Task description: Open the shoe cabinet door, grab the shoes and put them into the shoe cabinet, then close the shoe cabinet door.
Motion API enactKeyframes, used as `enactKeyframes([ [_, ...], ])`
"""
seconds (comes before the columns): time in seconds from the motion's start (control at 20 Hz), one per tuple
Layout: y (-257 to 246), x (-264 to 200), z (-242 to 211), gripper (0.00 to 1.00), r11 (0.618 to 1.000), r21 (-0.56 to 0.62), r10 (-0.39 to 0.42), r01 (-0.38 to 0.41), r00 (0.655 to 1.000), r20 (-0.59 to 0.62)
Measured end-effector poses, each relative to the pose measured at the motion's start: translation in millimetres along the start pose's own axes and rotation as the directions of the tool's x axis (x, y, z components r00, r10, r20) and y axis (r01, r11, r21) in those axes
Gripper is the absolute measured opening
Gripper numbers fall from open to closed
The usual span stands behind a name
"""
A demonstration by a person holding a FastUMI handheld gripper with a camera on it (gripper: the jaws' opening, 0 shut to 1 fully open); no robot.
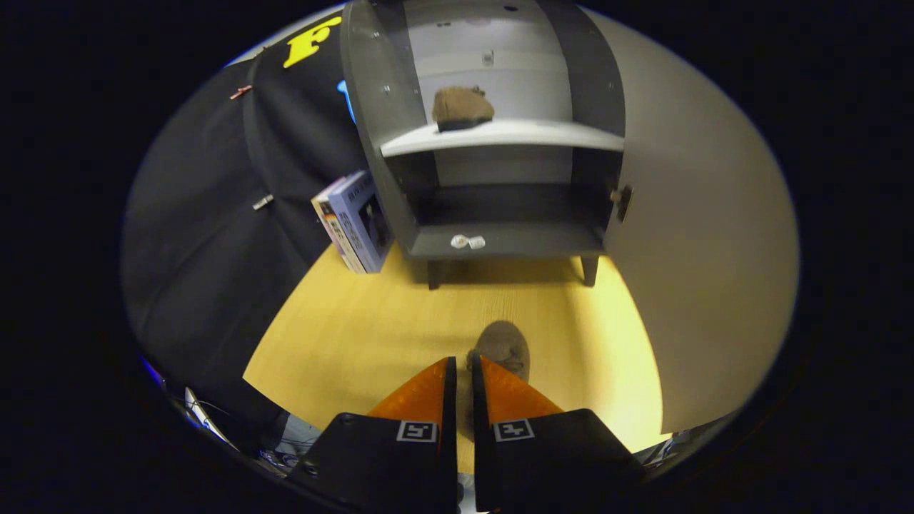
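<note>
**One shoe shelved, one at my tool**

A brown shoe [504, 348] lies on the wooden surface [357, 335], just beyond my tool [463, 375], whose fingers stand nearly closed, gripping nothing. Beyond, the shoe cabinet [493, 135] stands open, another shoe [461, 108] on its shelf.

I see my gripper [464, 368] with its orange fingers [421, 396] drawn close, a thin gap between them, pinching the edge of a brown shoe [504, 346] that lies on the wooden floor [357, 328] just ahead. Whether both fingers truly press on it, I cannot tell. Beyond stands the shoe cabinet [500, 239], its door [707, 235] swung open to the right. A second brown shoe [461, 107] sits on the white shelf [500, 135]. Boxes [355, 221] lean beside the cabinet's left wall.
</note>
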State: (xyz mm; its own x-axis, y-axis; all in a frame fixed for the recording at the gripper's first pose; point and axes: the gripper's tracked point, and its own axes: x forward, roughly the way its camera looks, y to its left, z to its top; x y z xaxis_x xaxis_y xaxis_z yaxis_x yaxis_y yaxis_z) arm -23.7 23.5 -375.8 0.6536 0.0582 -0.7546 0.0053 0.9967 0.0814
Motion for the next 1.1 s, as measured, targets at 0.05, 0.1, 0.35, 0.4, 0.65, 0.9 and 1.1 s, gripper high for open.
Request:
enactKeyframes([
  [0.05, -1.4, 9.9, -8.3, 0.15, 1.000, 0.011, -0.009, 0.009, 1.000, -0.029],
  [0.1, -2.2, 20.0, -16.1, 0.14, 0.999, 0.027, -0.016, 0.018, 0.999, -0.050],
  [0.35, -8.3, 53.2, -48.5, 0.23, 0.996, 0.076, -0.033, 0.043, 0.990, -0.136],
  [0.4, -8.4, 56.9, -56.5, 0.31, 0.996, 0.078, -0.039, 0.051, 0.988, -0.153],
  [0.65, -7.4, 87.7, -79.6, 0.37, 0.995, 0.075, -0.042, 0.058, 0.980, -0.195],
  [0.9, -10.2, 114.0, -88.9, 0.37, 0.996, 0.068, -0.039, 0.055, 0.978, -0.206],
  [1.1, -12.8, 128.6, -79.4, 0.37, 0.996, 0.072, -0.039, 0.053, 0.984, -0.173],
])
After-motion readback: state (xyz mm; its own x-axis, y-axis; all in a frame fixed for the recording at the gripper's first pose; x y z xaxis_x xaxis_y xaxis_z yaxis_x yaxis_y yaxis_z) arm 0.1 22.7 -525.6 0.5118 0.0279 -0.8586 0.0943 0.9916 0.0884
